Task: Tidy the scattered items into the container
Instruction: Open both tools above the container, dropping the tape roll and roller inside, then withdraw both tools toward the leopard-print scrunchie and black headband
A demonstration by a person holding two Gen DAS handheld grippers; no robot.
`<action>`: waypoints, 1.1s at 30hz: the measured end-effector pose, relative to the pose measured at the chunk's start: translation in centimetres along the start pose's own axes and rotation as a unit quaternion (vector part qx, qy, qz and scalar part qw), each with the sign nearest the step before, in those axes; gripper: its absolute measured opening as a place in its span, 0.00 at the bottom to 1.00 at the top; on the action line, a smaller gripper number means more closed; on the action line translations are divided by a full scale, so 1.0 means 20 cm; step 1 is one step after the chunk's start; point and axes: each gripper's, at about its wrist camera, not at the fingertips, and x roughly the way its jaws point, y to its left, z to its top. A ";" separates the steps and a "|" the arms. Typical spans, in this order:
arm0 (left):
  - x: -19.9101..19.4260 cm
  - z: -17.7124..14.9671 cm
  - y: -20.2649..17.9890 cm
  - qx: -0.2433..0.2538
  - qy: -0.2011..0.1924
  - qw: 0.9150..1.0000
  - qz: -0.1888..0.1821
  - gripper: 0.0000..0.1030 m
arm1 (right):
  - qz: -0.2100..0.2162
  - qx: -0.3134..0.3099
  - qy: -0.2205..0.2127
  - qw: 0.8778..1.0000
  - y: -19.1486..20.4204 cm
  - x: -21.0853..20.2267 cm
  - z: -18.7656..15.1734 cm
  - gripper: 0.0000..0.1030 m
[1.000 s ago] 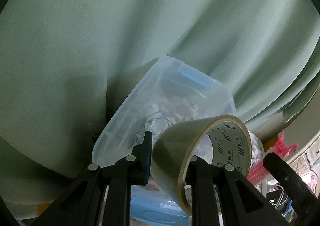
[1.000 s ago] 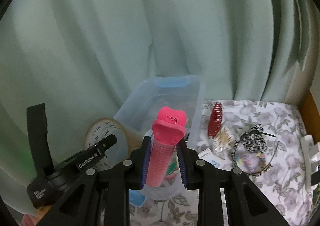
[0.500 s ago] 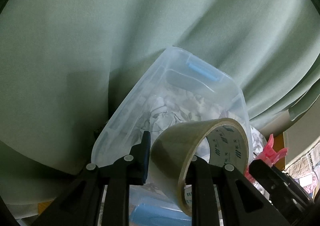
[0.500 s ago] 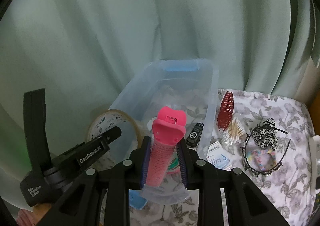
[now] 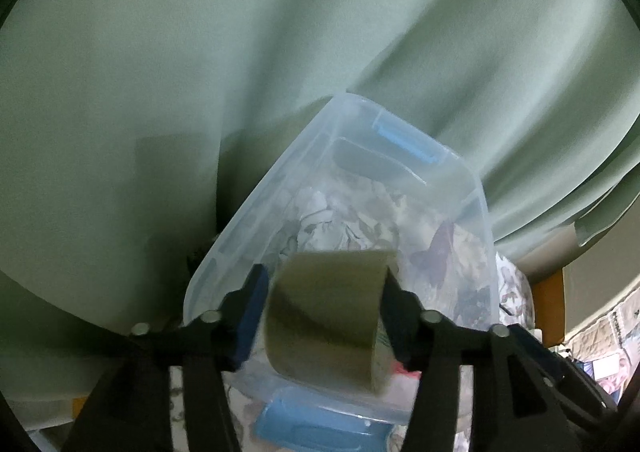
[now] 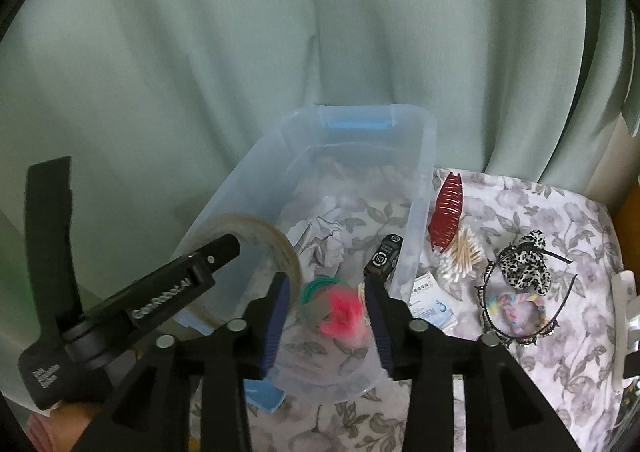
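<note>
Two tools hang over the near end of the clear container [image 6: 424, 156]: the left tool [image 5: 322, 306] has its fingers spread around a roll of brown tape [image 5: 328, 316], contact unclear. The right tool [image 6: 326, 306] is released, a blurred pink clip [image 6: 344, 312] between its fingers inside the container.

A floral-print cloth [image 6: 568, 384] covers the table. On it at 11 o'clock stands a clear plastic storage bin [image 6: 416, 228]. Just beside the bin's right wall lie a red hair claw [image 6: 446, 214], a bundle of cotton swabs [image 6: 460, 258] and a small white packet [image 6: 430, 298]. At 3 o'clock lie headbands, one leopard-print [image 6: 526, 262].
</note>
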 end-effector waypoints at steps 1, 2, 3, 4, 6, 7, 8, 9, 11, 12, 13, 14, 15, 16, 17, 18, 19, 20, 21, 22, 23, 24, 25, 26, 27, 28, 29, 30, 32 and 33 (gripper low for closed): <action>-0.01 0.00 0.00 -0.001 -0.004 1.000 -0.002 0.56 | 0.000 0.001 -0.001 1.000 0.00 0.00 0.00 0.46; -0.03 0.00 -0.01 0.000 -0.009 1.000 -0.003 0.57 | 0.001 0.001 -0.002 1.000 0.00 -0.01 0.00 0.46; -0.04 0.01 -0.01 0.002 -0.013 1.000 -0.005 0.57 | 0.001 0.001 -0.002 1.000 0.00 -0.01 -0.01 0.48; -0.05 0.01 -0.02 0.004 -0.016 1.000 -0.006 0.60 | 0.001 0.001 -0.003 1.000 0.00 -0.02 -0.01 0.49; -0.08 0.01 -0.04 0.008 -0.021 1.000 -0.010 0.64 | -0.001 0.003 -0.003 1.000 -0.01 -0.04 -0.02 0.49; -0.09 0.00 -0.05 0.010 -0.022 1.000 -0.012 0.66 | -0.001 0.004 -0.004 1.000 -0.01 -0.05 -0.02 0.50; -0.10 0.00 -0.06 0.013 -0.022 1.000 -0.014 0.66 | -0.002 0.006 -0.006 1.000 -0.02 -0.06 -0.03 0.50; -0.12 0.00 -0.08 0.016 -0.022 1.000 -0.015 0.66 | -0.002 0.007 -0.007 1.000 -0.02 -0.08 -0.03 0.50; -0.14 -0.01 -0.11 0.024 -0.024 0.999 -0.017 0.66 | -0.004 0.011 -0.013 1.000 -0.03 -0.11 -0.04 0.51; -0.16 -0.01 -0.12 0.028 -0.025 0.999 -0.017 0.66 | -0.004 0.013 -0.016 1.000 -0.04 -0.13 -0.04 0.51; -0.18 -0.01 -0.14 0.032 -0.028 0.999 -0.017 0.66 | -0.005 0.014 -0.019 1.000 -0.04 -0.15 -0.04 0.52; -0.20 -0.01 -0.15 0.036 -0.031 0.999 -0.017 0.67 | -0.006 0.015 -0.023 1.000 -0.05 -0.17 -0.05 0.52; -0.22 -0.02 -0.17 0.040 -0.034 0.998 -0.018 0.68 | -0.006 0.016 -0.026 1.000 -0.05 -0.19 -0.05 0.52; -0.25 -0.02 -0.18 0.044 -0.038 0.998 -0.019 0.72 | -0.007 0.017 -0.029 0.999 -0.06 -0.21 -0.06 0.52; -0.27 -0.02 -0.19 0.047 -0.042 0.998 -0.021 0.75 | -0.008 0.018 -0.031 0.999 -0.06 -0.23 -0.06 0.53; -0.28 -0.02 -0.20 0.051 -0.045 0.997 -0.024 0.75 | -0.010 0.019 -0.034 0.999 -0.07 -0.25 -0.07 0.53; -0.31 -0.02 -0.22 0.056 -0.048 0.997 -0.029 0.78 | -0.013 0.020 -0.036 0.999 -0.07 -0.28 -0.07 0.53; -0.33 -0.03 -0.24 0.061 -0.051 0.996 -0.034 0.80 | -0.015 0.022 -0.039 0.999 -0.08 -0.30 -0.08 0.53; -0.35 -0.04 -0.25 0.066 -0.054 0.996 -0.035 0.81 | -0.016 0.024 -0.043 0.999 -0.08 -0.32 -0.08 0.53; -0.38 -0.04 -0.27 0.074 -0.057 0.995 -0.034 0.84 | -0.016 0.027 -0.048 0.998 -0.09 -0.34 -0.09 0.54; -0.40 -0.05 -0.30 0.083 -0.061 0.994 -0.031 0.84 | -0.016 0.031 -0.054 0.998 -0.10 -0.37 -0.10 0.54; -0.42 -0.06 -0.33 0.091 -0.065 0.993 -0.027 0.85 | -0.015 0.035 -0.060 0.998 -0.10 -0.40 -0.11 0.55; -0.45 -0.07 -0.36 0.102 -0.069 0.992 -0.024 0.85 | -0.015 0.039 -0.065 0.997 -0.11 -0.43 -0.12 0.56; -0.48 -0.09 -0.39 0.111 -0.073 0.991 -0.022 0.88 | -0.014 0.043 -0.072 0.996 -0.13 -0.46 -0.13 0.56; -0.50 -0.10 -0.41 0.118 -0.078 0.990 -0.021 0.89 | -0.013 0.047 -0.078 0.996 -0.14 -0.49 -0.14 0.57; -0.53 -0.12 -0.44 0.126 -0.083 0.988 -0.022 0.90 | -0.012 0.050 -0.084 0.995 -0.16 -0.53 -0.15 0.58; -0.55 -0.14 -0.47 0.134 -0.087 0.987 -0.023 0.90 | -0.012 0.053 -0.090 0.994 -0.17 -0.56 -0.15 0.58; -0.58 -0.15 -0.49 0.140 -0.090 0.986 -0.024 0.90 | -0.012 0.056 -0.095 0.994 -0.19 -0.58 -0.16 0.59; -0.62 -0.19 -0.55 0.151 -0.094 0.984 -0.030 0.90 | -0.013 0.063 -0.104 0.993 -0.23 -0.64 -0.18 0.60; -0.64 -0.20 -0.58 0.158 -0.096 0.982 -0.034 0.90 | -0.013 0.066 -0.108 0.992 -0.26 -0.67 -0.20 0.60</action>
